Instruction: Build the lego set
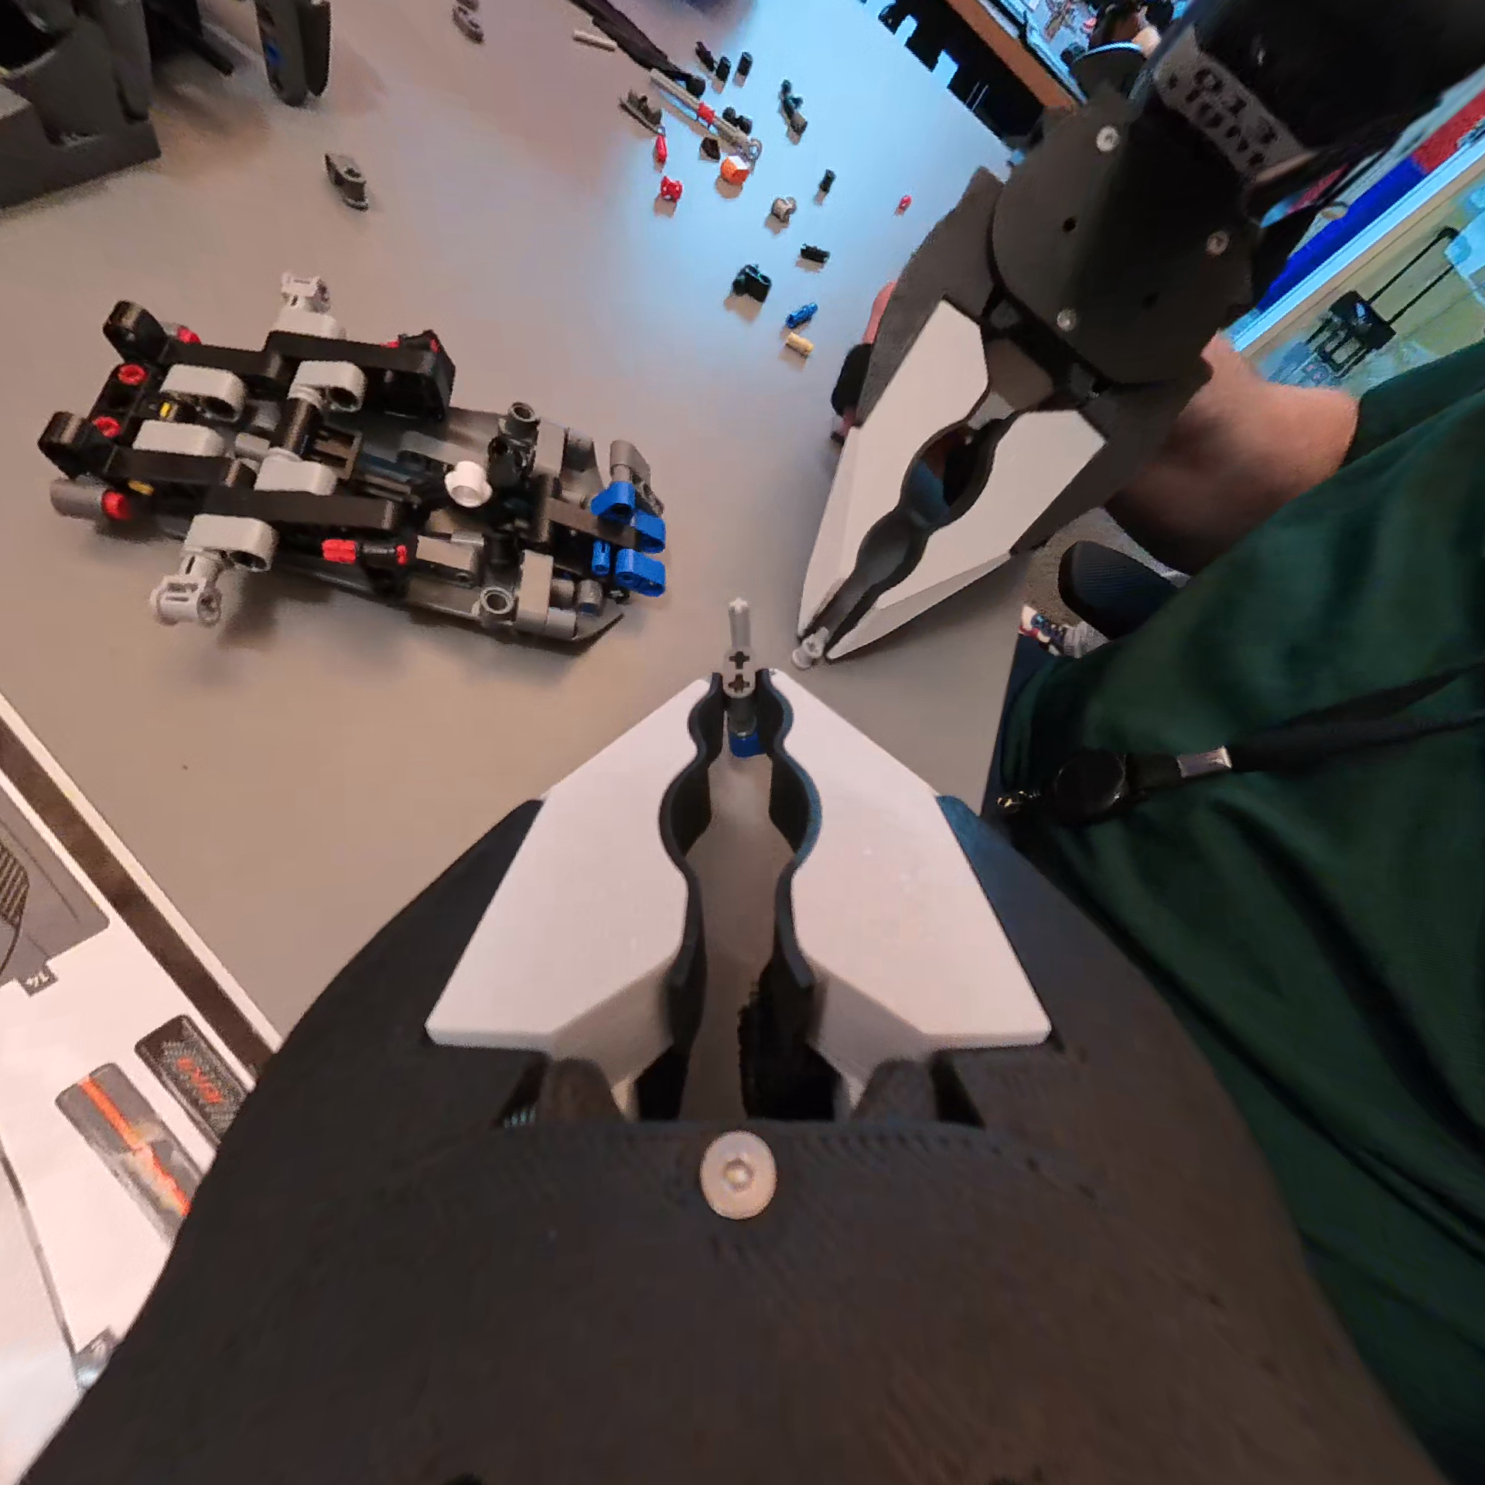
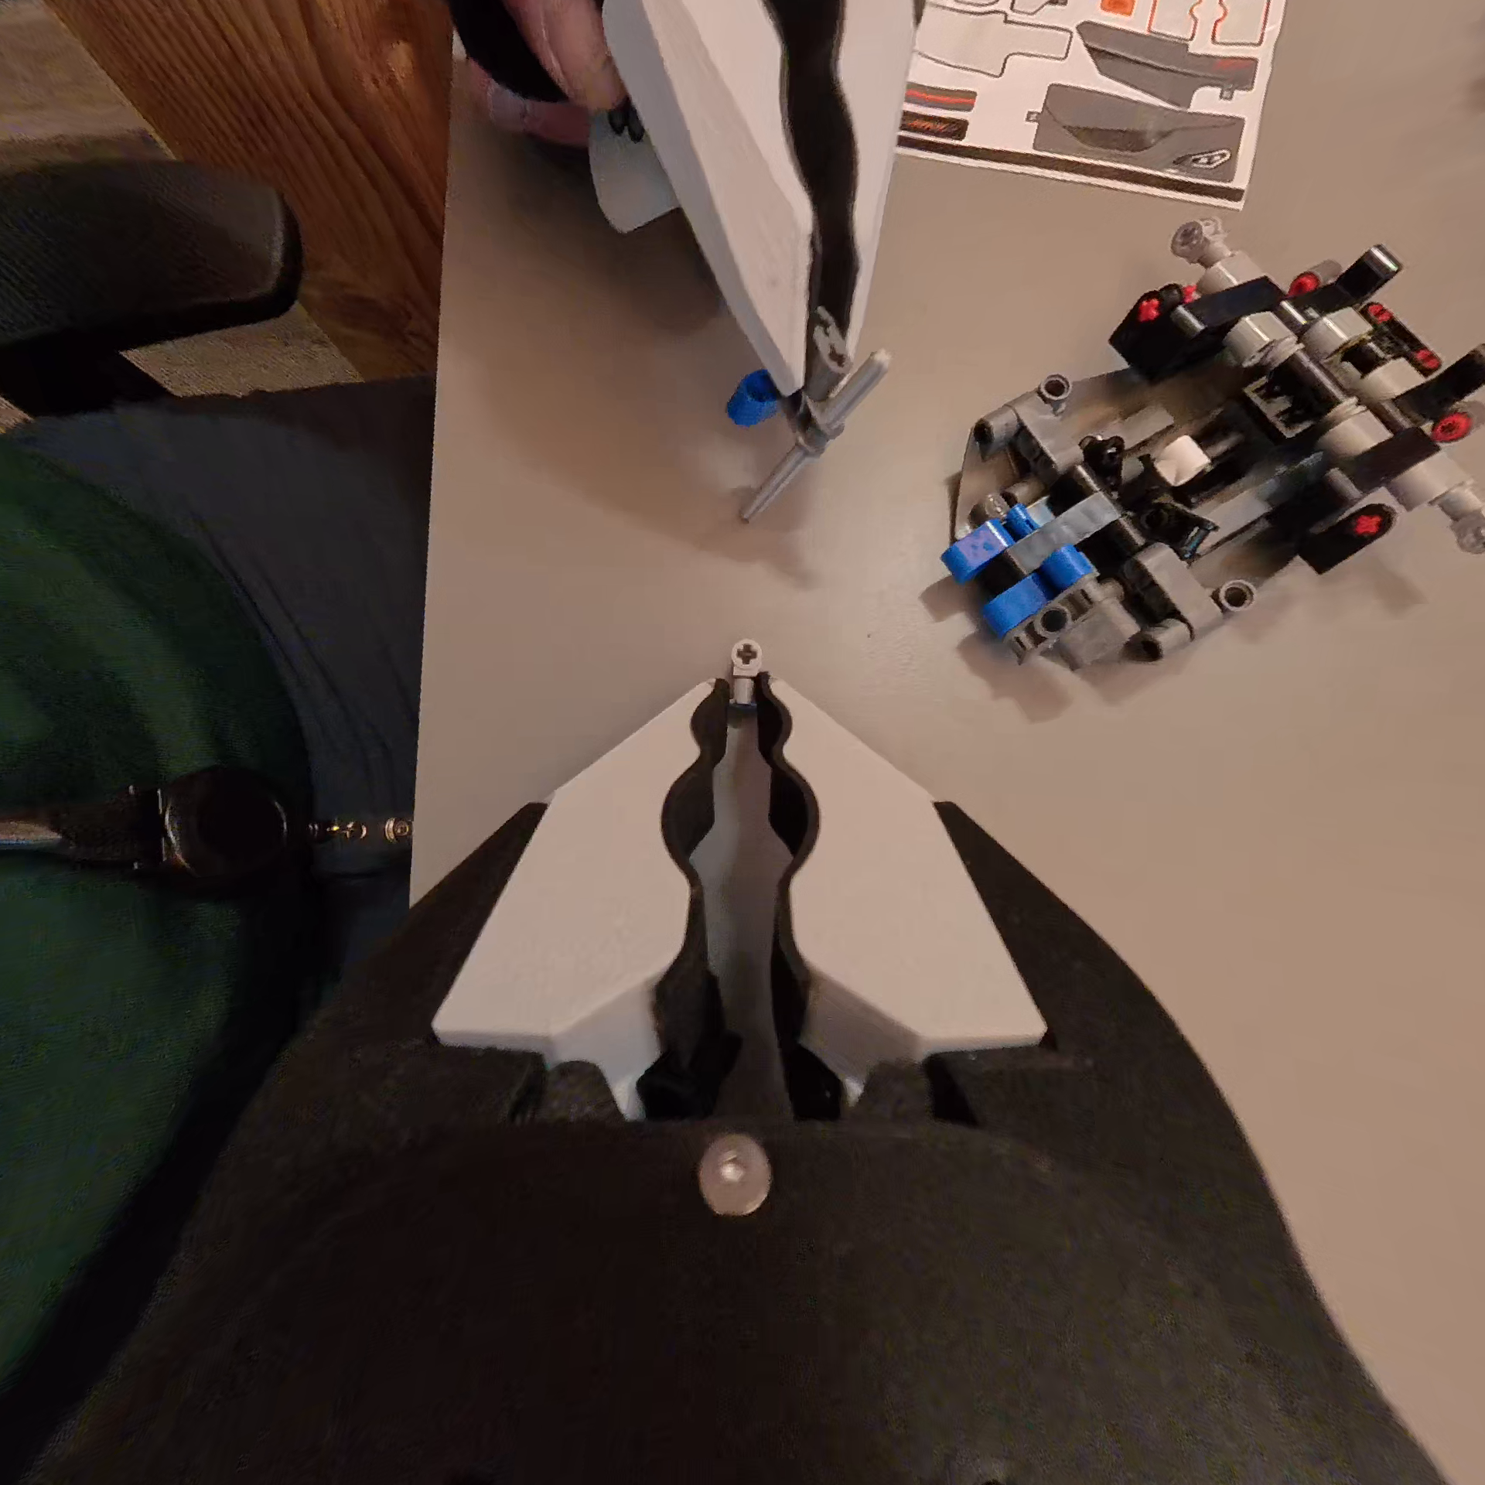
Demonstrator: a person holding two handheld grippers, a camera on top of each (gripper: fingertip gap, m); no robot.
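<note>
My left gripper (image 1: 739, 689) is shut on a small grey sub-assembly (image 1: 738, 643) with a blue bush (image 1: 744, 739) at its back. It is held just above the grey table. In the right wrist view the left gripper (image 2: 816, 378) shows a long grey axle (image 2: 812, 438) crossing that piece. My right gripper (image 2: 746, 689) is shut on a small light-grey connector (image 2: 747, 660). In the left wrist view the right gripper (image 1: 820, 639) hangs close to the right of my left one. The partly built black, grey and blue car (image 1: 362, 474) (image 2: 1205, 482) lies flat on the table, apart from both grippers.
Several loose small parts (image 1: 739, 161) are scattered at the far side of the table. A sticker sheet (image 1: 80, 1045) (image 2: 1085, 88) lies beyond the car. A person in a green shirt (image 1: 1245, 844) sits at the table edge (image 2: 426, 643), with a chair armrest (image 2: 145, 241) beside.
</note>
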